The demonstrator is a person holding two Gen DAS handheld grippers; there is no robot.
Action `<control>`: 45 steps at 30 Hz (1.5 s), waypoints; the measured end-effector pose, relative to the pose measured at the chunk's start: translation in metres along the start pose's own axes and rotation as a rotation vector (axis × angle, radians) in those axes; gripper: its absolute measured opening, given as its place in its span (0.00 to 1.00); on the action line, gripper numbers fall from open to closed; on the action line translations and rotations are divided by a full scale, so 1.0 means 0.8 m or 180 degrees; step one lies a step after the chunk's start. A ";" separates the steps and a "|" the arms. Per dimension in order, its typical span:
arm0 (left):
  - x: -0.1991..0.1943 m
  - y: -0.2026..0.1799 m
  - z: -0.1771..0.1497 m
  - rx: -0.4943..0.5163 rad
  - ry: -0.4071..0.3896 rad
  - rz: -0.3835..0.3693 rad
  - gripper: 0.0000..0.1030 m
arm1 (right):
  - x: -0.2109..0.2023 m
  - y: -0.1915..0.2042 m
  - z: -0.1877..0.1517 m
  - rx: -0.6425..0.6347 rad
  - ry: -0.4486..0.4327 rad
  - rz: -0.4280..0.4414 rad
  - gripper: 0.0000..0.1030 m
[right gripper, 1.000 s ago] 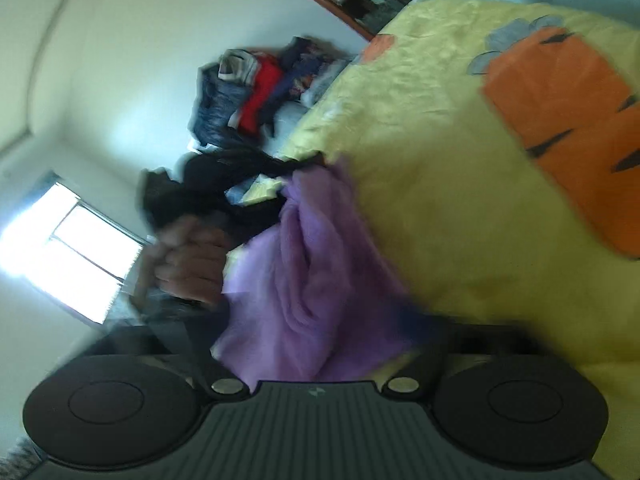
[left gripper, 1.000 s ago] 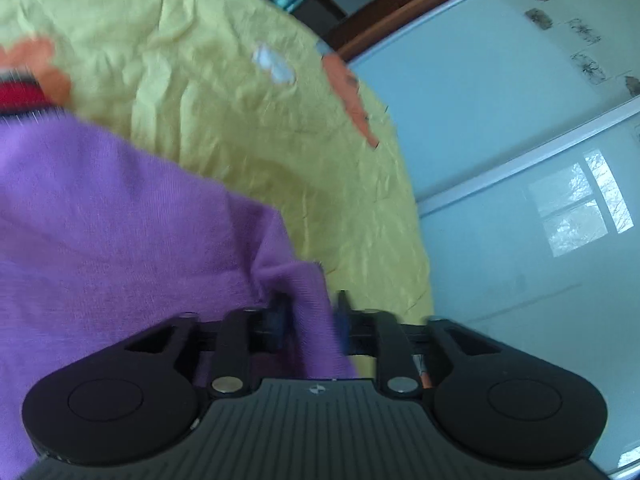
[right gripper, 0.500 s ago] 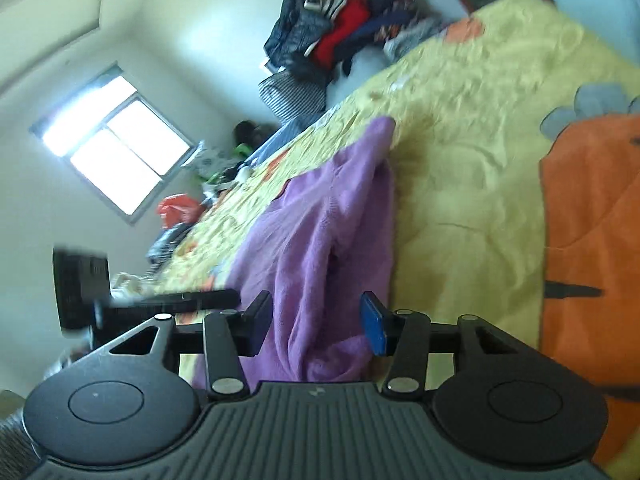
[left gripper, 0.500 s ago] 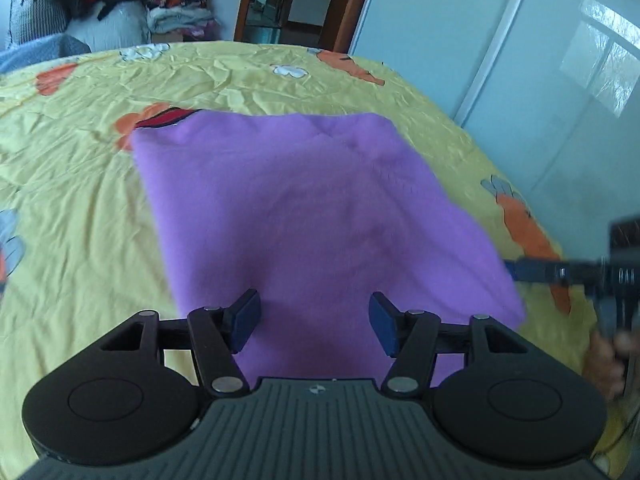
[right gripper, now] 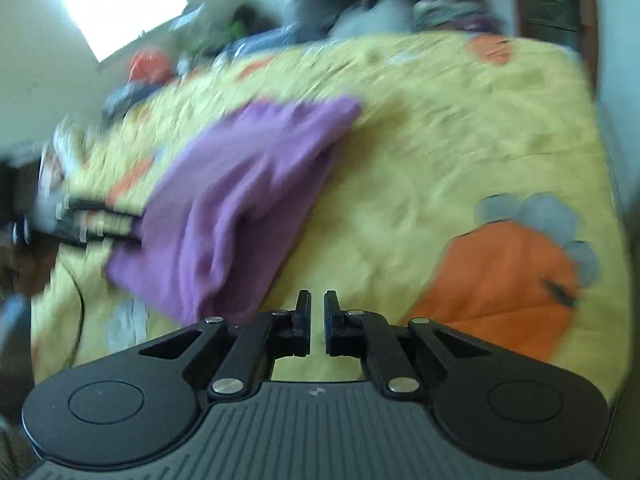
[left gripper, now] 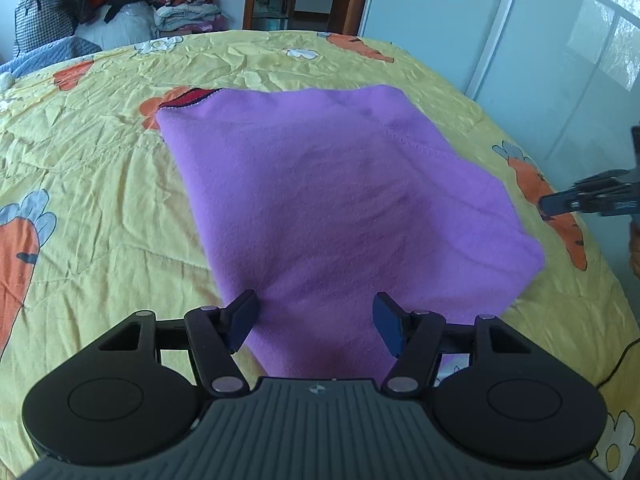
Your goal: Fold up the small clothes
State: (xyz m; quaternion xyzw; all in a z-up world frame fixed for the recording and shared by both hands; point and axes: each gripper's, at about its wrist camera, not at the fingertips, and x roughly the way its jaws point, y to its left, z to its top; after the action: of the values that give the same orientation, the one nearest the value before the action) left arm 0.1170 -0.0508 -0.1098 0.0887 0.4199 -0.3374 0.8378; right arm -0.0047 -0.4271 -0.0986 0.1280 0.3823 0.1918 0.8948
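Two grippers flank the purple garment point(left gripper: 344, 208) on the yellow quilt point(left gripper: 100, 208): left gripper point(left gripper: 314, 322) opening over its near edge, right gripper point(right gripper: 317, 312) closing on nothing beside it.

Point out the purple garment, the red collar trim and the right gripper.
Purple garment point(left gripper: 340, 200): left wrist view, middle of the folded cloth.
Red collar trim point(left gripper: 192, 97): left wrist view, far left corner of the garment.
Right gripper point(right gripper: 317, 304): right wrist view, narrow gap between its closing fingertips, nothing between them.
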 end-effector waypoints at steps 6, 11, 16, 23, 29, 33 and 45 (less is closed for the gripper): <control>-0.009 -0.015 -0.003 0.0047 -0.0079 -0.0047 0.76 | 0.049 0.042 -0.015 -0.0026 -0.0081 0.0315 0.75; 0.007 -0.024 -0.028 0.0229 0.0043 0.0248 0.78 | 0.080 0.066 -0.017 -0.0410 0.0053 -0.0012 0.11; -0.010 0.027 -0.025 -0.0235 -0.0080 0.0168 0.77 | 0.053 0.035 0.006 -0.0025 -0.0133 -0.0052 0.25; 0.024 0.102 0.058 -0.0868 -0.0197 0.0063 0.78 | 0.096 -0.005 0.069 0.0696 -0.0541 0.0202 0.80; 0.087 0.130 0.121 -0.1004 -0.0206 0.0206 0.82 | 0.151 -0.042 0.110 0.0998 -0.0733 0.0087 0.79; 0.120 0.151 0.141 -0.1301 -0.0285 0.0120 0.68 | 0.184 -0.049 0.130 0.0947 -0.0555 -0.0037 0.33; 0.101 0.155 0.129 -0.1034 -0.0328 0.0573 0.08 | 0.196 -0.009 0.157 0.0303 -0.0540 -0.0581 0.09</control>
State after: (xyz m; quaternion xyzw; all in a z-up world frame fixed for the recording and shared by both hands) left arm 0.2968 -0.0412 -0.1233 -0.0280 0.4158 -0.1929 0.8883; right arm 0.1886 -0.3747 -0.1162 0.1508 0.3240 0.0796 0.9306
